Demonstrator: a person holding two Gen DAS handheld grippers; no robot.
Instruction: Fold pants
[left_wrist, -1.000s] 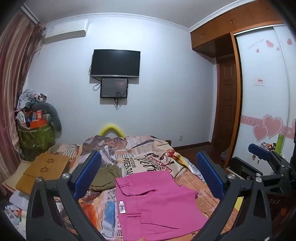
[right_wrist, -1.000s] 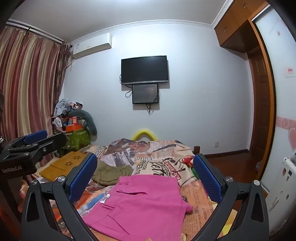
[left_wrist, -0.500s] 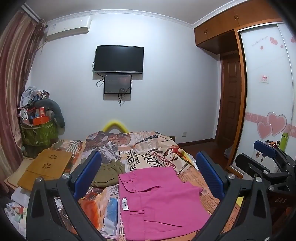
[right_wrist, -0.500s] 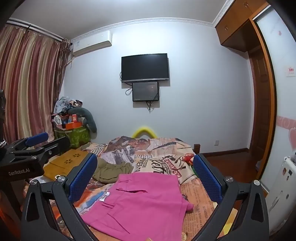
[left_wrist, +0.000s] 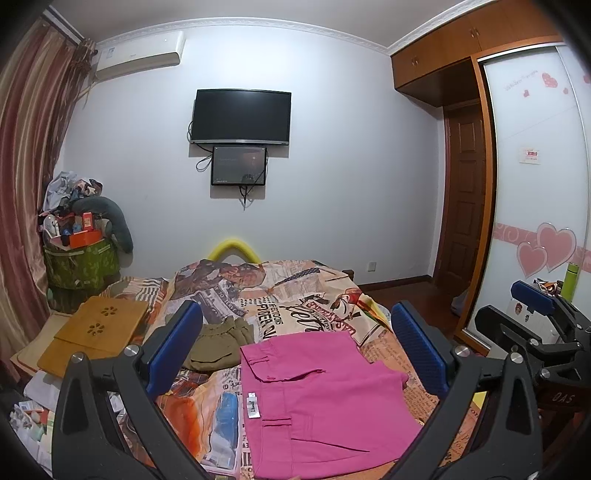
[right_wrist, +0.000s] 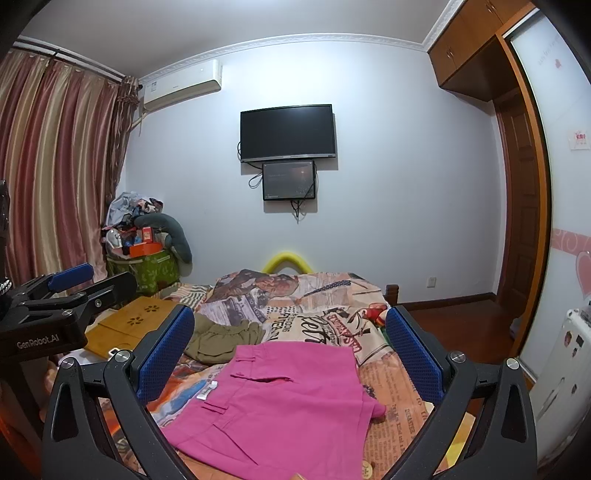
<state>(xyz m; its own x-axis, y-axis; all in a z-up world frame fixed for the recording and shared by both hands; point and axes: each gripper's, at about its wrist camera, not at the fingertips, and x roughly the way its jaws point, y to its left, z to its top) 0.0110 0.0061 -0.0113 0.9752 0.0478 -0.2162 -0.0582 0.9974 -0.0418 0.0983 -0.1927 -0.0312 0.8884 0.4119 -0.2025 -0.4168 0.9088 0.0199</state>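
Folded pink pants (left_wrist: 325, 402) (right_wrist: 284, 402) lie flat on the newspaper-print bedspread (left_wrist: 295, 295) (right_wrist: 295, 295), with a white label near the waistband. My left gripper (left_wrist: 295, 350) hangs open above the pants, nothing between its blue pads. My right gripper (right_wrist: 291, 350) is open too, held above the same pants with nothing in it. The right gripper also shows at the far right of the left wrist view (left_wrist: 535, 332). The left gripper appears at the left edge of the right wrist view (right_wrist: 70, 299).
An olive green garment (left_wrist: 218, 343) (right_wrist: 225, 339) lies crumpled behind the pants. A wooden lap tray (left_wrist: 96, 332) (right_wrist: 133, 325) sits on the bed's left side. A cluttered green basket (left_wrist: 81, 258) stands by the curtain. A wardrobe (left_wrist: 535, 184) and a door are to the right.
Both cameras have tilted up and pulled back slightly, so the pants sit a bit lower and farther in view. The pants have not moved and both grippers stay open.
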